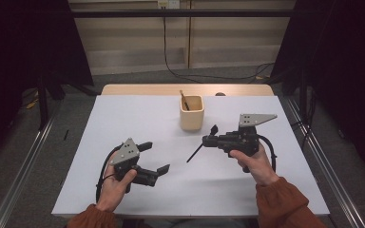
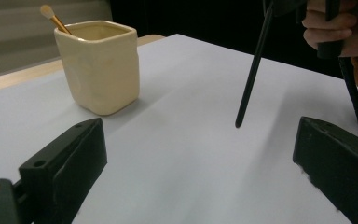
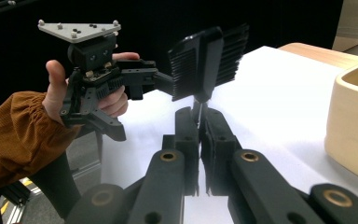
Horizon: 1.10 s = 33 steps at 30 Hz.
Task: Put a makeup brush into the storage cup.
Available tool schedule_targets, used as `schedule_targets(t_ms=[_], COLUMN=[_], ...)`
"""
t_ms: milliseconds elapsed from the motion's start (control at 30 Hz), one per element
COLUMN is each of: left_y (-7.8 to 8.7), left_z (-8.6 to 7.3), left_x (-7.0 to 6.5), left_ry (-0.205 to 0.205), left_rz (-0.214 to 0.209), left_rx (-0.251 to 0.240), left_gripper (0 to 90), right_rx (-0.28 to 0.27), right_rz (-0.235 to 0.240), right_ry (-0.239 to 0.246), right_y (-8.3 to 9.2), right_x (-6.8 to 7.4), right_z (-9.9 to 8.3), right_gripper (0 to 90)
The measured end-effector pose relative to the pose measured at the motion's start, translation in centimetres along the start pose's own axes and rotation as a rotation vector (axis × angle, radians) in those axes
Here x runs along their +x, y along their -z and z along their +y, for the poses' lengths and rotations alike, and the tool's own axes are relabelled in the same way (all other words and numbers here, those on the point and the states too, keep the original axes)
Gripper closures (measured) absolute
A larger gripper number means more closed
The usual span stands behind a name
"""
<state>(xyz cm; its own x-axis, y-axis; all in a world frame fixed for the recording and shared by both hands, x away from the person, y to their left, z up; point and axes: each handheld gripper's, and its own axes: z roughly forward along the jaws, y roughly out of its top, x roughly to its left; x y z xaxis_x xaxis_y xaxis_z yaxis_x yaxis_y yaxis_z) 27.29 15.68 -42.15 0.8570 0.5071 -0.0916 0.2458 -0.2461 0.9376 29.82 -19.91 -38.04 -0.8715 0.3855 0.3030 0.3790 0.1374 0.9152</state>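
Observation:
My right gripper [image 1: 207,140] is shut on a thin black stick [image 1: 195,153], held right of the table's middle. The stick slants down and to the left, its lower end just above the white table top [image 1: 123,118]. In the right gripper view the shut jaws [image 3: 199,122] pinch the stick between their tips. My left gripper [image 1: 154,157] is at the front left, open, with nothing between its fingers. In the left gripper view the black stick [image 2: 254,70] hangs ahead of the wide-apart jaws. A cream cup [image 1: 191,113] stands behind, with a wooden-handled brush [image 1: 184,100] in it.
The cream cup [image 2: 100,65] with its brush [image 2: 52,17] sits at the far middle of the table, and its side shows at the edge of the right gripper view [image 3: 354,121]. A wooden table edge [image 1: 147,89] runs behind the white sheet. Metal rails flank the table.

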Motion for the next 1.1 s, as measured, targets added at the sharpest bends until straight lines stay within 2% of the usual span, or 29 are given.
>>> schedule_targets(t_ms=[133, 300, 433, 467, 500, 600, 867, 900, 1033, 1100], left_y=[0.5, 1.3, 1.9, 2.1, 2.3, 2.7, 3.8, 3.9, 4.1, 4.2], left_z=[-0.3, -0.5, -0.7, -0.7, -0.8, -1.0, -2.3, -2.5, -2.8, -2.8], left_x=[0.1, 0.4, 0.4, 0.4, 0.3, 0.2, 0.7, 0.8, 0.9, 0.7], left_ry=[0.017, 0.027, 0.010, 0.001, 0.003, -0.002, 0.047, 0.061, 0.064, 0.085], left_rz=[0.036, 0.061, 0.074, 0.066, 0.063, 0.071, 0.092, 0.093, 0.109, 0.122], left_rx=[0.004, -0.005, -0.003, 0.000, -0.013, -0.005, -0.005, -0.008, -0.005, -0.009], left_gripper=[2.2, 2.2, 2.1, 2.1, 2.3, 2.3, 2.3, 2.2, 1.9, 2.0], right_rx=[0.006, 0.006, 0.017, 0.021, 0.022, 0.019, 0.004, 0.005, 0.011, 0.007], right_rz=[-0.014, -0.040, -0.051, -0.056, -0.059, -0.065, -0.078, -0.083, -0.110, -0.127], right_ry=[0.003, 0.008, 0.017, 0.018, 0.018, 0.018, 0.027, 0.030, 0.039, 0.037], right_y=[0.4, 1.0, 1.3, 1.4, 1.4, 1.6, 2.3, 2.4, 2.8, 3.1], right_x=[-0.1, -0.3, -0.3, -0.3, -0.4, -0.6, -0.7, -0.7, -1.0, -1.2], right_z=[0.1, 0.1, 0.2, 0.2, 0.2, 0.3, 1.2, 1.4, 2.1, 2.4], right_gripper=[85.7, 85.7, 85.7, 85.7, 85.7, 85.7, 85.7, 85.7, 85.7, 85.7])
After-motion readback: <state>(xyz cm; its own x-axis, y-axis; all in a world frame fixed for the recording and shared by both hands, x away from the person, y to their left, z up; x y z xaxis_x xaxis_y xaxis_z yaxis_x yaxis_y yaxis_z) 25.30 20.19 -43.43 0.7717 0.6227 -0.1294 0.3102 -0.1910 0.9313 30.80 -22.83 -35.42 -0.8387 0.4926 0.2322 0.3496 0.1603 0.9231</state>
